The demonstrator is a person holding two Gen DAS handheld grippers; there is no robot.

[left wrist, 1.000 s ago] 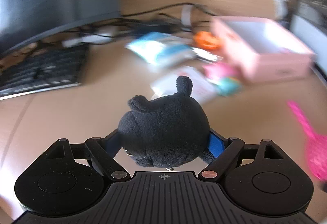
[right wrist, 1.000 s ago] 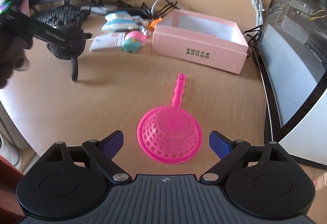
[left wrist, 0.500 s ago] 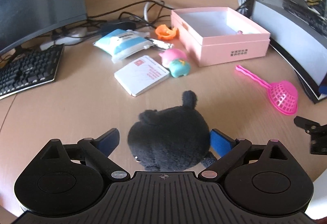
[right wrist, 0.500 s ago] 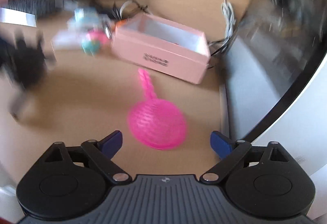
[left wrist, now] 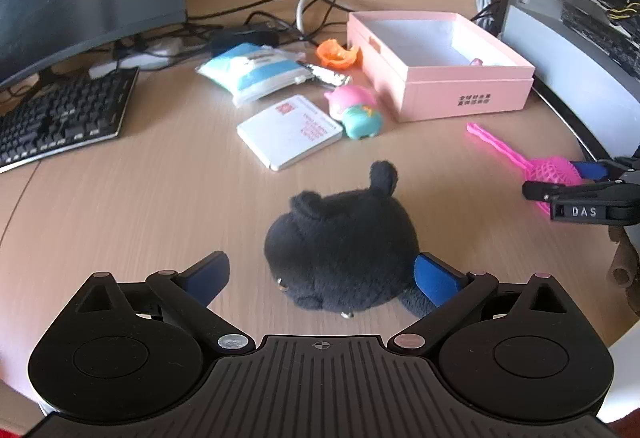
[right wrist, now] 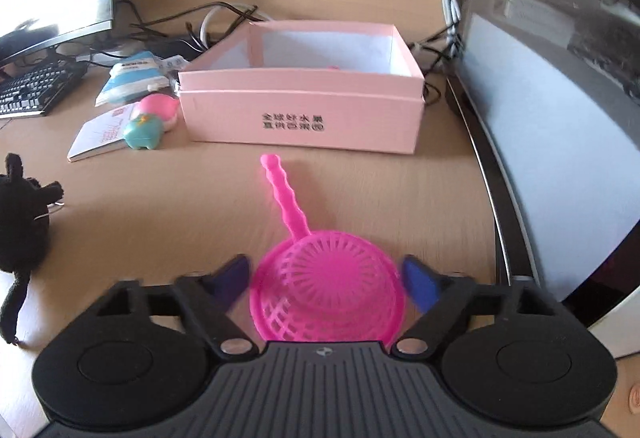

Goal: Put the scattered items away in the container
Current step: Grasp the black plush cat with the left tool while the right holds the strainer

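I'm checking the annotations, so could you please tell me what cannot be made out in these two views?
- Pink box contents: near wall hides the floor in the right wrist view; only a small pink bit shows in the left wrist view.
- Box lettering: too small to read.
- Right gripper fingers: motion-blurred, closing around the pink strainer; contact unclear.
- Black plush underside: hidden by its own body in the left wrist view.

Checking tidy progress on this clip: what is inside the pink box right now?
The pink box looks nearly empty: a white floor and one small pinkish item by its right wall. The near wall hides the front strip of the floor, so anything lying there cannot be seen.
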